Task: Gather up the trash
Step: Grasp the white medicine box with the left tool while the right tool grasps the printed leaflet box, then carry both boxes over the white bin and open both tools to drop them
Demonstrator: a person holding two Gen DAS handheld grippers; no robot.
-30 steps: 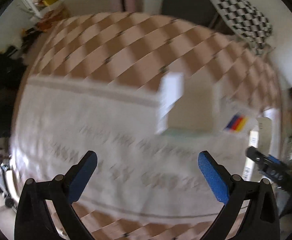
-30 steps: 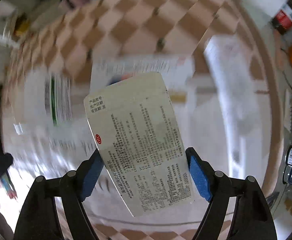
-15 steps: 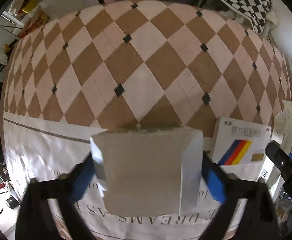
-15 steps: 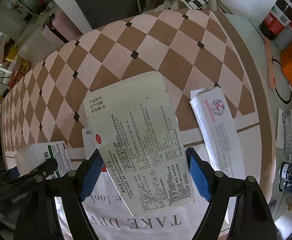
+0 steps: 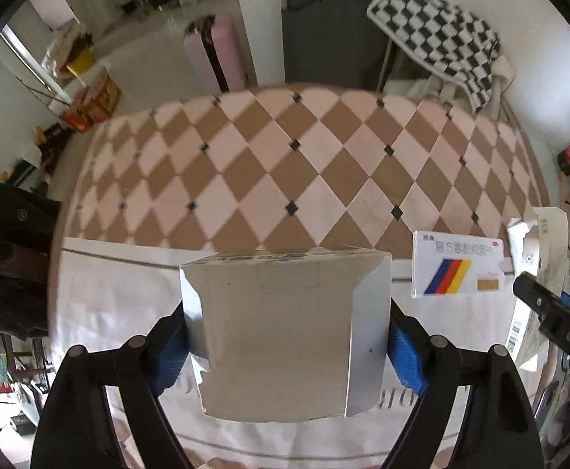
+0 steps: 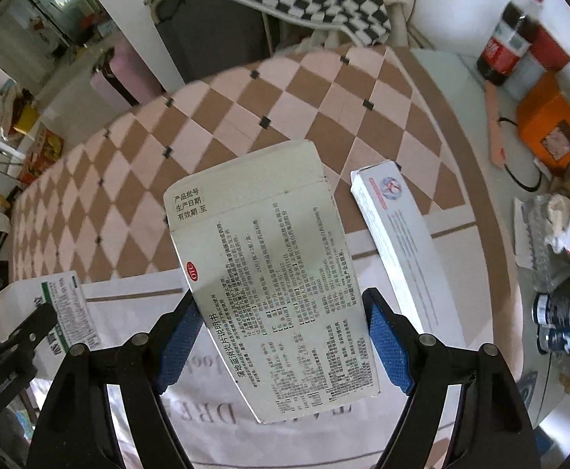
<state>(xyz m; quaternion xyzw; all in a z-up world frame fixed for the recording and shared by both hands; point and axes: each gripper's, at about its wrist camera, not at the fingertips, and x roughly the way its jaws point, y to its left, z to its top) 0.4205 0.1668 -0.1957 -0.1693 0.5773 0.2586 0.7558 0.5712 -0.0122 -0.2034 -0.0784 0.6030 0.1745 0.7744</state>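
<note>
Left claw (image 5: 287, 342) pinches a plain white carton (image 5: 285, 332); right claw (image 6: 281, 336) pinches a printed medicine box (image 6: 273, 285). Striped medicine box (image 5: 455, 269) lies at three o'clock on the worktop (image 5: 285, 164).

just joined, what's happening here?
A person is clearing empty medicine boxes off a checkered table. The left gripper is clamped on a plain grey carton; the right gripper grips a printed box. A striped box and a long white box remain on the table.
</note>
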